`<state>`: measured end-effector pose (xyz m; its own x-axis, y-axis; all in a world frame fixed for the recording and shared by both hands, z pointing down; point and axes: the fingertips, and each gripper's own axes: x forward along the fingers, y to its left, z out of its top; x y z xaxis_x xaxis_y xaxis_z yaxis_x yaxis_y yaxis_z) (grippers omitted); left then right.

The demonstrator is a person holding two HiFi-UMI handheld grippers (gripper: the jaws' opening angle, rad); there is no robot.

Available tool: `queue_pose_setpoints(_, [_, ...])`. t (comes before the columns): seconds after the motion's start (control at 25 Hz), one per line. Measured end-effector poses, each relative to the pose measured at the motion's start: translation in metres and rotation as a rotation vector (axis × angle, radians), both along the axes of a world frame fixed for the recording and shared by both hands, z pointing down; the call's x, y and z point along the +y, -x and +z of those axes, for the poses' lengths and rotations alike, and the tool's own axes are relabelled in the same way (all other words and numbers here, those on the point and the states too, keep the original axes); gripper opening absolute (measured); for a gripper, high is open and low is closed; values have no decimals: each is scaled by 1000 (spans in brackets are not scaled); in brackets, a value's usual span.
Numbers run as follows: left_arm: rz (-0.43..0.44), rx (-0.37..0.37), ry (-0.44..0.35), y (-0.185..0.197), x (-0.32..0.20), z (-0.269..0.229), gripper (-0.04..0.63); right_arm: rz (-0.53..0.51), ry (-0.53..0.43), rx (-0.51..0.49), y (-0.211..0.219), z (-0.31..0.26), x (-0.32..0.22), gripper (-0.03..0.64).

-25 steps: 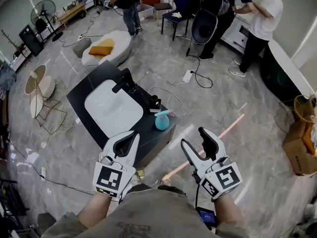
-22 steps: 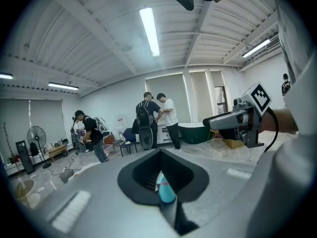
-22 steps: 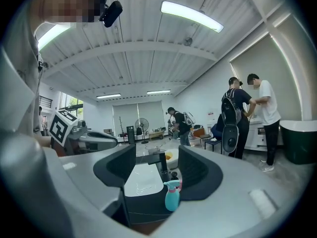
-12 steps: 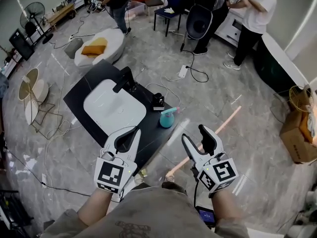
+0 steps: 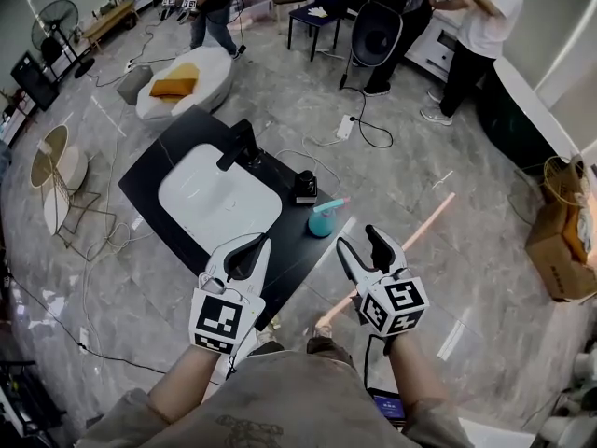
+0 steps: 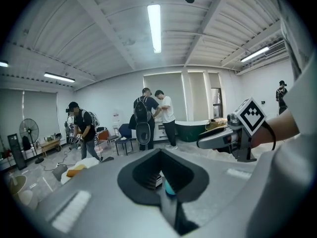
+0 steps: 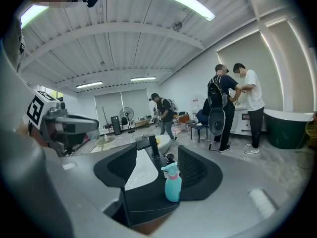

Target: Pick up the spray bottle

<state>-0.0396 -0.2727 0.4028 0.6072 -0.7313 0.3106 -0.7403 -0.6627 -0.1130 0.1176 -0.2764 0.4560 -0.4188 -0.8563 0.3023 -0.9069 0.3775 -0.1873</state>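
Observation:
The teal spray bottle (image 5: 323, 221) with a pink collar stands upright on the near right corner of the black counter (image 5: 164, 160). My right gripper (image 5: 364, 245) is open, just right of the bottle and a little nearer to me, not touching it. In the right gripper view the spray bottle (image 7: 172, 183) stands ahead, framed between the spread jaws of the right gripper (image 7: 159, 169). My left gripper (image 5: 256, 243) hovers shut over the counter's near edge, left of the bottle. Through the closed fingers of the left gripper (image 6: 159, 151) a bit of the bottle (image 6: 170, 188) shows.
A white basin (image 5: 217, 203) with a black faucet (image 5: 239, 145) fills the counter; a small black dispenser (image 5: 305, 188) stands behind the bottle. Cables (image 5: 366, 134) run over the floor. Several people (image 5: 477, 35) stand far back. A cardboard box (image 5: 560, 250) sits at the right.
My right gripper has moved left and forward, closer to the spray bottle. The left gripper has edged slightly right. The bottle has not moved on the counter.

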Motion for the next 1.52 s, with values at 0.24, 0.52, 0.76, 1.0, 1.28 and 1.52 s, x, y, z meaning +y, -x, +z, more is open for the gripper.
queue_pose_setpoints(0.24, [0, -23, 45, 2, -10, 27, 0, 7, 70, 44, 9, 44, -22, 275])
queue_pose_setpoints(0.52, [4, -40, 109, -2, -21, 61, 0, 9, 140, 79, 21, 96, -42, 271])
queue_pose_setpoints(0.76, [16, -72, 167, -8, -27, 91, 0, 57, 201, 95, 17, 135, -59, 281])
queue_pose_setpoints(1.0, [24, -95, 219, -13, -36, 120, 0, 63, 238, 112, 17, 166, -76, 295])
queue_pose_setpoints(1.28, [34, -112, 277, -18, -34, 146, 0, 61, 254, 134, 18, 185, -97, 301])
queue_pose_setpoints(1.52, [21, -120, 293, -14, -28, 152, 0, 48, 245, 150, 23, 187, -102, 276])
